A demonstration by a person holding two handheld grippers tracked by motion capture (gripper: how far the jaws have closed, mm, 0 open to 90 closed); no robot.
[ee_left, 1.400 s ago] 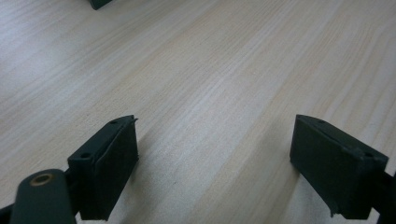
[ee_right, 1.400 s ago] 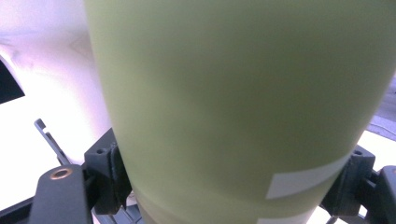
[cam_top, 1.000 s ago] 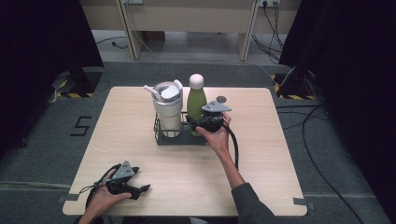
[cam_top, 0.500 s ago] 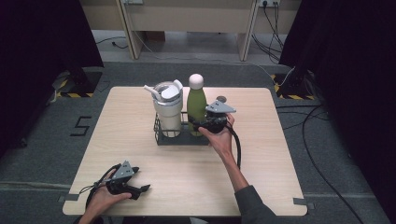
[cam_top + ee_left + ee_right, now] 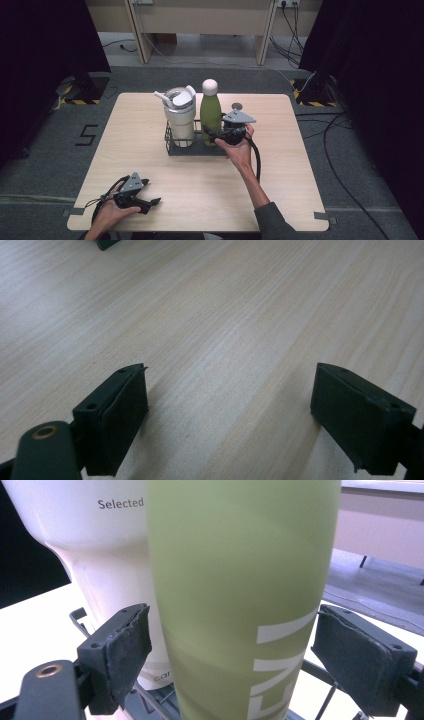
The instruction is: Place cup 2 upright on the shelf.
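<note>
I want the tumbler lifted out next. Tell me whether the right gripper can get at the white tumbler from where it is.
Probably not directly: the green bottle stands between the right gripper's open jaws, with the white tumbler behind it.

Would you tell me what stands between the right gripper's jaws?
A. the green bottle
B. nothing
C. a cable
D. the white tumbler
A: in the right gripper view the green bottle stands between the right gripper's pads, with a gap showing on each side.
</note>
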